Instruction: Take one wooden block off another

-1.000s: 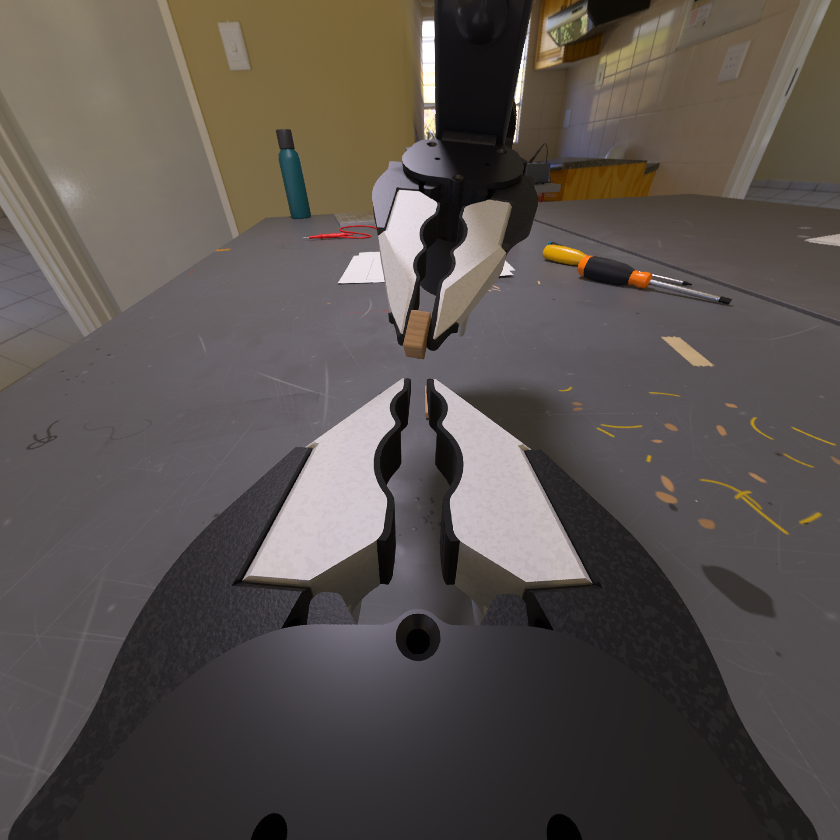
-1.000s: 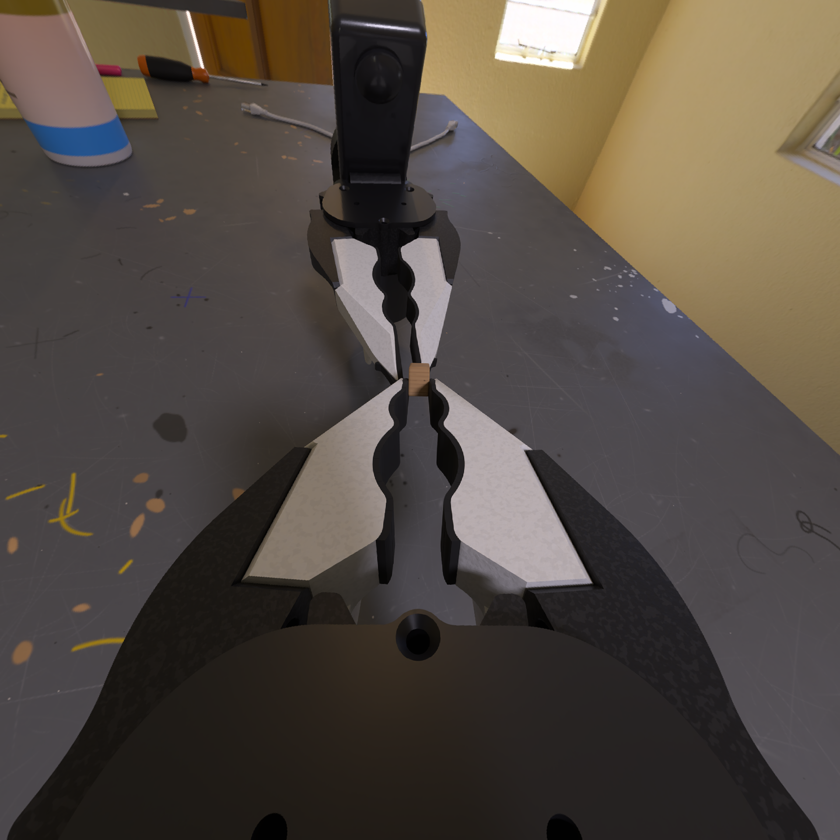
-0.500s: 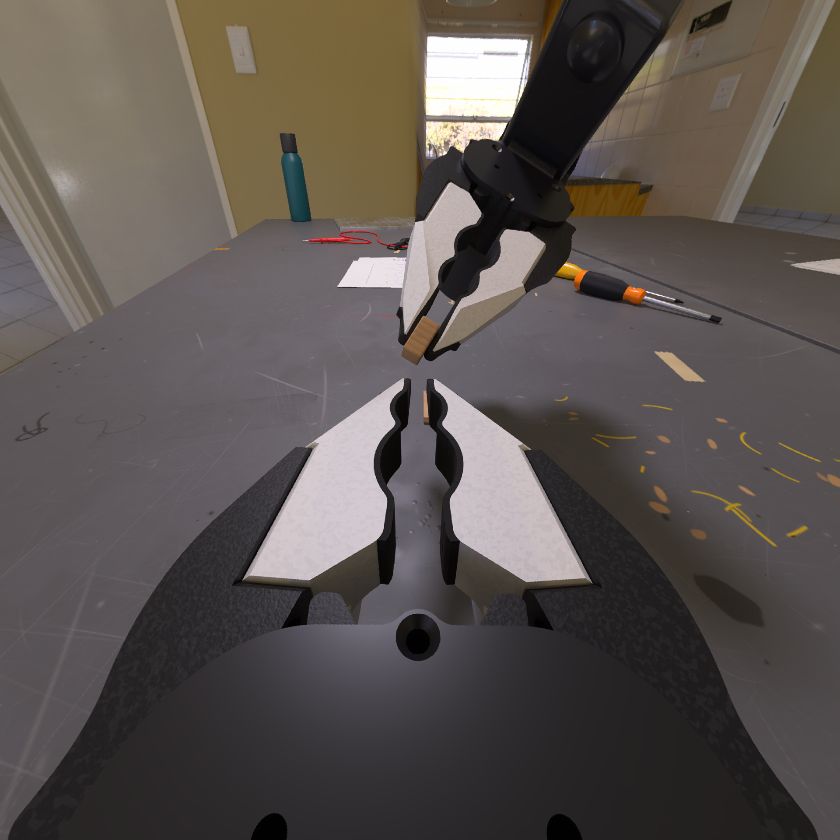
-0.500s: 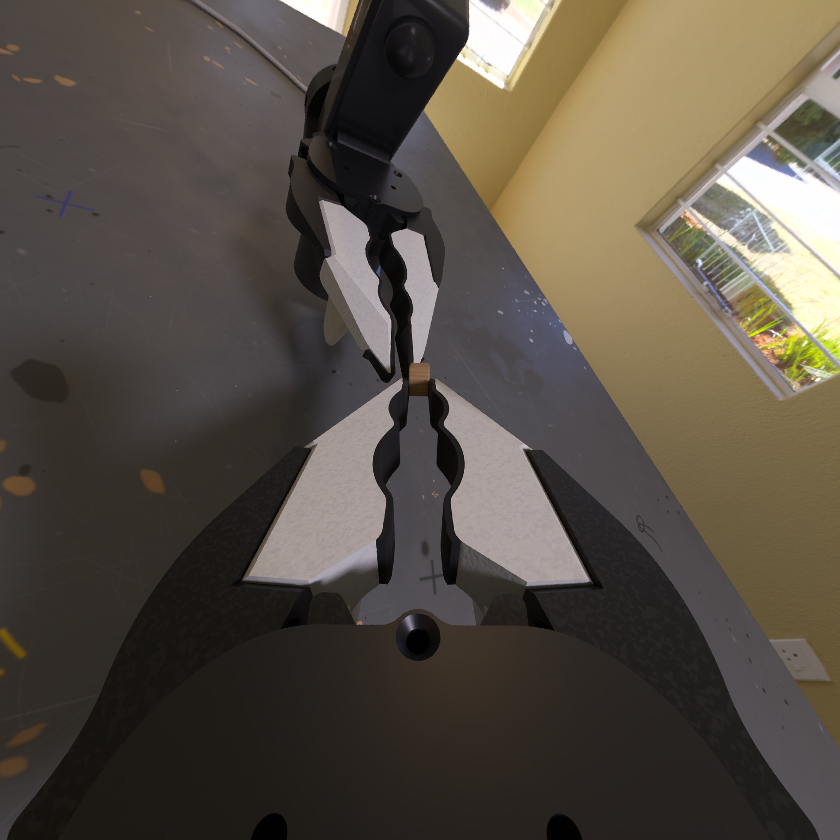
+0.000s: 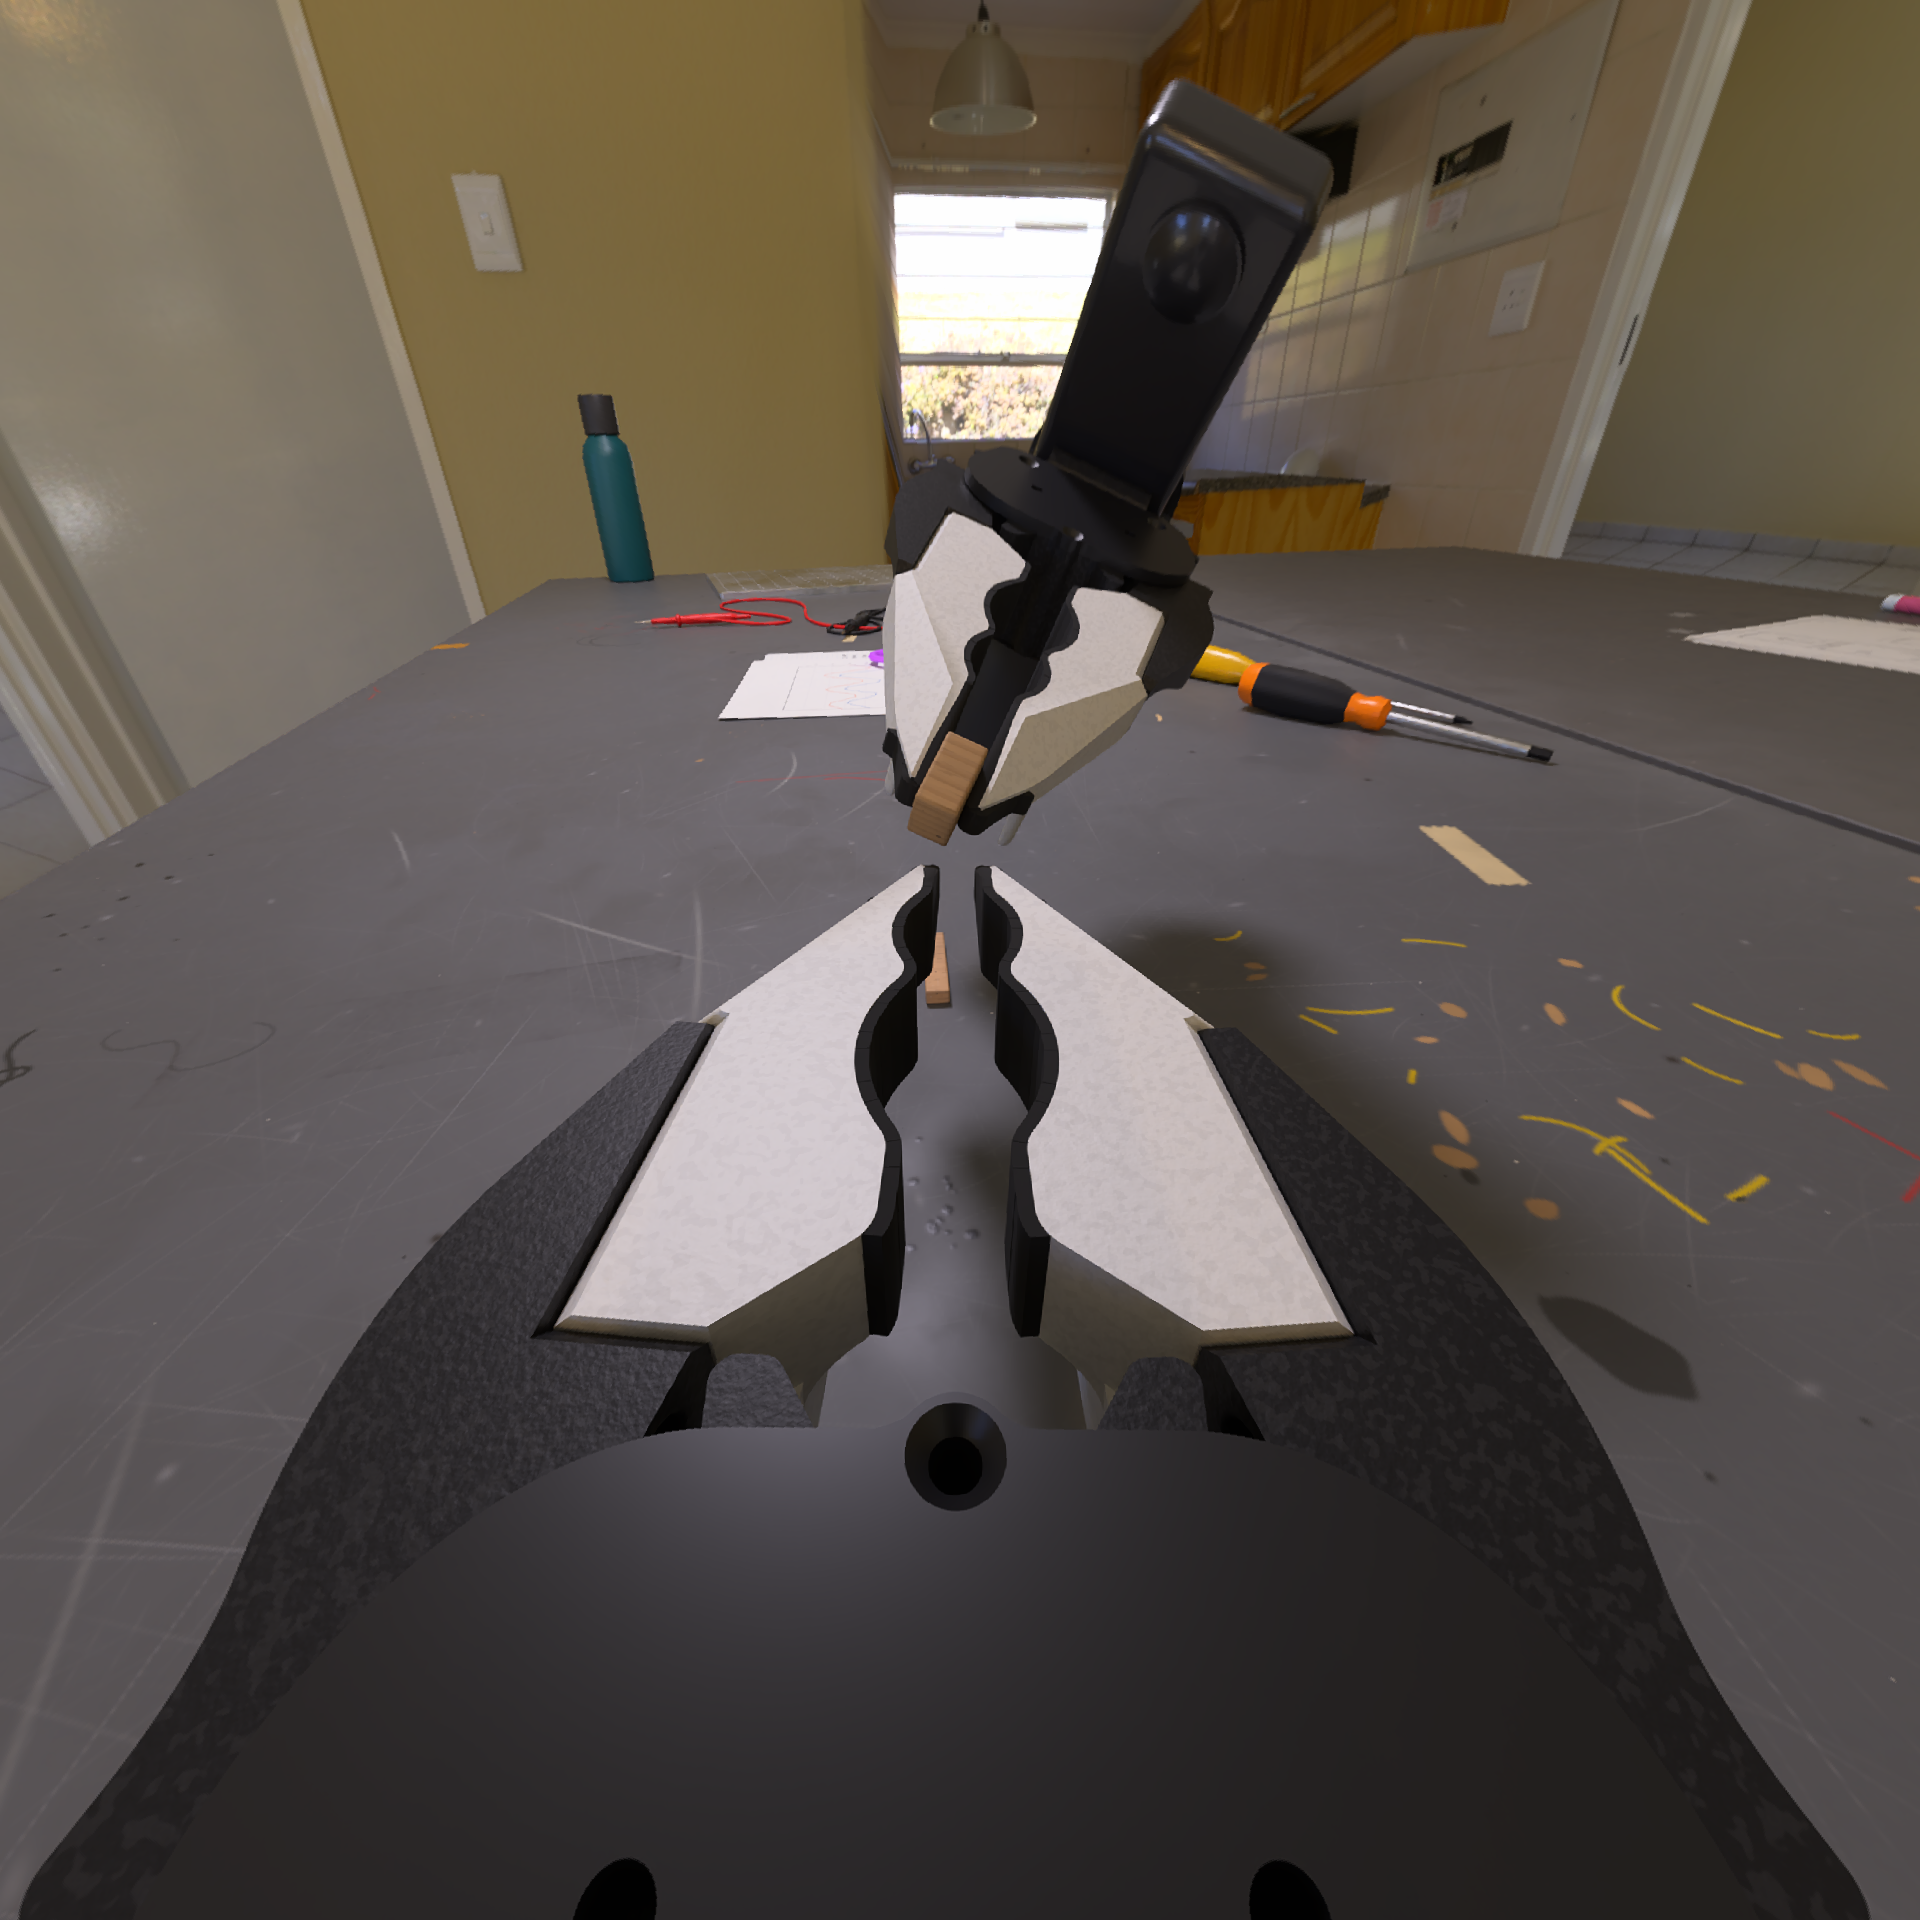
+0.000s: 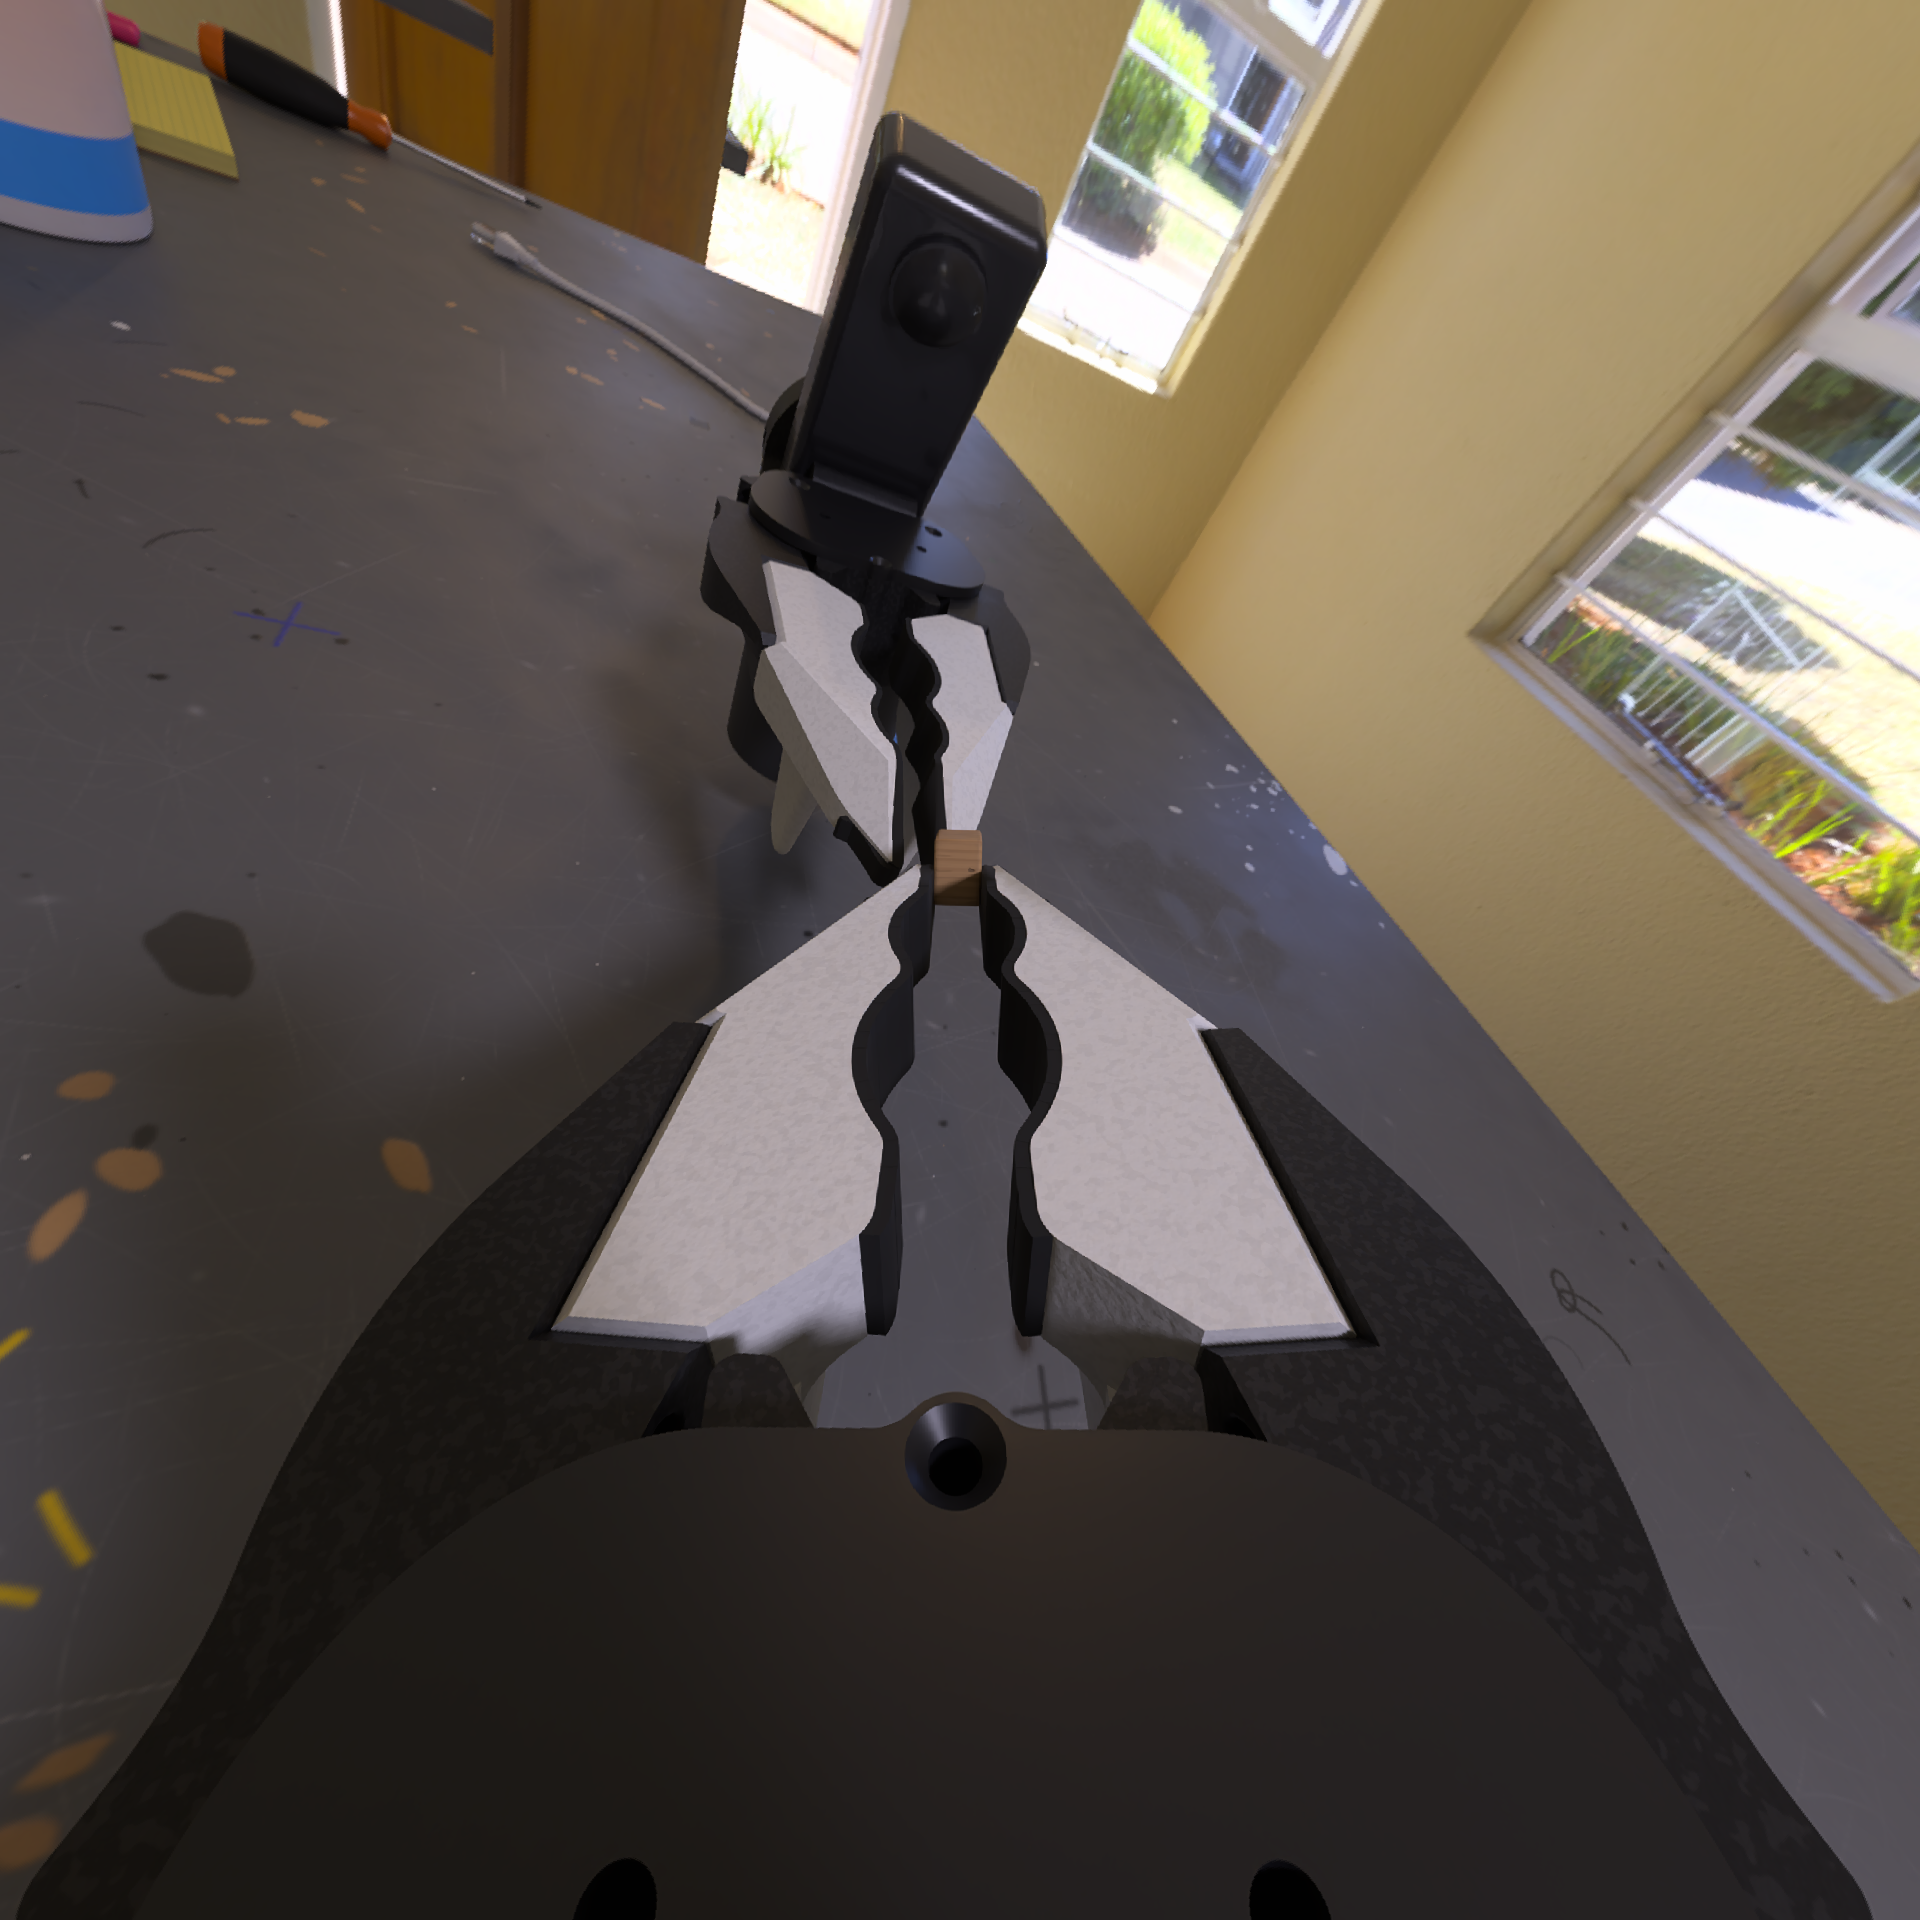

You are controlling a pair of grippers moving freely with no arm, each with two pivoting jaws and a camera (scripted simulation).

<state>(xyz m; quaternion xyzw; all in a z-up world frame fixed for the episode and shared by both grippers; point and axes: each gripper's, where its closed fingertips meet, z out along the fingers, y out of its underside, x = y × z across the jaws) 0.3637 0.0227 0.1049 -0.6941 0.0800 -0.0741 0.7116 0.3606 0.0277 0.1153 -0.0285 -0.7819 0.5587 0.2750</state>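
Note:
My right gripper is shut on a small wooden block and holds it in the air. In the left wrist view the right gripper hangs tilted, with the block at its tips, just above and beyond my left gripper. The left jaws stand close together with nothing gripped between the tips. A second wooden block shows through their narrow gap, low on the table beside the left finger. In the right wrist view the left gripper sits low on the table, and the held block hides the second one.
The grey table carries a teal bottle, a paper sheet, a red cable, a screwdriver and a tape strip. A blue-banded white cone, a yellow pad and a white cable lie farther off.
The right gripper has lifted its block up and away and tilted. The left gripper's view has pitched up, and the second block now shows lower and further left in the gap.

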